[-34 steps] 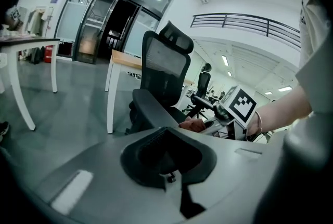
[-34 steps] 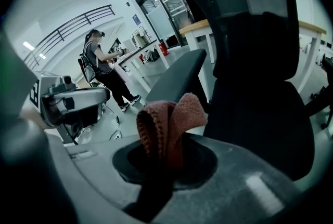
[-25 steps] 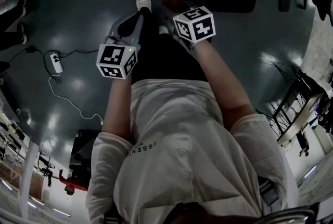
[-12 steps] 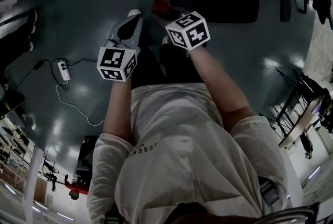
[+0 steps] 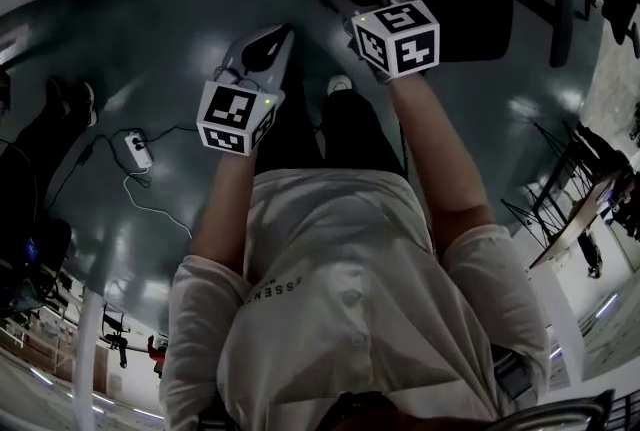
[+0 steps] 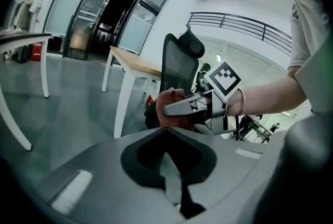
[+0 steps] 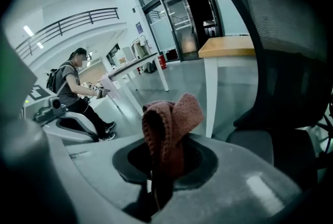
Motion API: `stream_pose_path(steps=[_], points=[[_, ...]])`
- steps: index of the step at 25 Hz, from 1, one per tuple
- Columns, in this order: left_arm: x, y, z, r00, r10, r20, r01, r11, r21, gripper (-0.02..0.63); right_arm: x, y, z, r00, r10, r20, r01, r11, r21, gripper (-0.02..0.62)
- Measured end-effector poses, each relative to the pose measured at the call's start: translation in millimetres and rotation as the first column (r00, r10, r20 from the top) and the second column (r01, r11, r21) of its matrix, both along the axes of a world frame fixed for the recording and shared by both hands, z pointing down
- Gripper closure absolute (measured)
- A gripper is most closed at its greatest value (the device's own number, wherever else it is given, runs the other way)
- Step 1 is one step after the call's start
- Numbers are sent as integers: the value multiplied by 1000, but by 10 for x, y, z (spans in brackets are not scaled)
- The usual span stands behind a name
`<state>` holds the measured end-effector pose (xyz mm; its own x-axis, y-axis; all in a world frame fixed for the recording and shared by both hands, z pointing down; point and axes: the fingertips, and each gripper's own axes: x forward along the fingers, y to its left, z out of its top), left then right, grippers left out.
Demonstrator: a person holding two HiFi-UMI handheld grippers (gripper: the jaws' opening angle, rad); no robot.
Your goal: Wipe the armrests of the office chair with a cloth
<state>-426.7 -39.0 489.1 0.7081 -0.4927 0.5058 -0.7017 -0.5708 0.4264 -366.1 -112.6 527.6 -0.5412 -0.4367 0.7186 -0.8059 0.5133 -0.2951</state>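
Right gripper view: right gripper [image 7: 162, 186] clamped on the reddish knitted cloth [image 7: 169, 127], which sticks up ahead of its jaws. Office chair [image 7: 283, 51] is just beyond, to the gripper's right, no contact yet. Left gripper [image 6: 174, 189] has jaws together, nothing btwn them. Looks like the approach step, wiping not begun. Next: bring cloth onto an armrest (can't pick one out for sure) & rub along it.

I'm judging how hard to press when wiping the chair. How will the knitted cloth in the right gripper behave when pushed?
Probably floppy: the cloth folds over itself above the right gripper. Its coarse knit looks soft, so it may bunch rather than slide. Likely light: its top stands up unsupported.
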Motion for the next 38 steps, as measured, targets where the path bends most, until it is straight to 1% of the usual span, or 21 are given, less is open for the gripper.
stream_pose_path(steps=[2,5,8,10,13,16,20,24,29,33,38], points=[[-50,-198,85,999,41,-5,-41,999,-8,589,79,-292,57,999,38,-34,-37,999,21,546],[-148,-416,211,995,98,1,-98,995,-22,589,137,-607,106,993,62,-100,-56,996,69,546],[-247,-570,296,993,119,-3,-119,992,-30,589,209,-803,118,982,97,-160,-81,991,103,546],[-280,-613,353,992,128,-9,-129,991,-40,589,302,-843,137,969,116,-216,-92,989,115,546],[-253,-599,383,987,159,-14,-159,986,-54,589,436,-779,170,948,110,-299,-78,990,118,546],[-233,-588,361,985,169,-15,-170,984,-48,589,512,-666,176,937,103,-334,-67,991,117,546],[-251,-575,272,988,153,-26,-154,987,-34,589,460,-493,128,939,87,-334,-56,993,100,546],[-196,-478,226,990,140,-28,-141,990,-23,589,510,-335,103,942,83,-325,-50,993,109,545],[-166,-198,163,993,110,-31,-111,994,-17,589,434,-34,5,954,77,-289,-47,993,110,545],[-60,69,136,995,85,-45,-87,996,-29,589,436,279,-3,960,45,-275,-21,996,91,545],[76,374,107,997,71,-39,-72,997,-19,589,489,622,-37,971,50,-232,-30,995,92,545]])
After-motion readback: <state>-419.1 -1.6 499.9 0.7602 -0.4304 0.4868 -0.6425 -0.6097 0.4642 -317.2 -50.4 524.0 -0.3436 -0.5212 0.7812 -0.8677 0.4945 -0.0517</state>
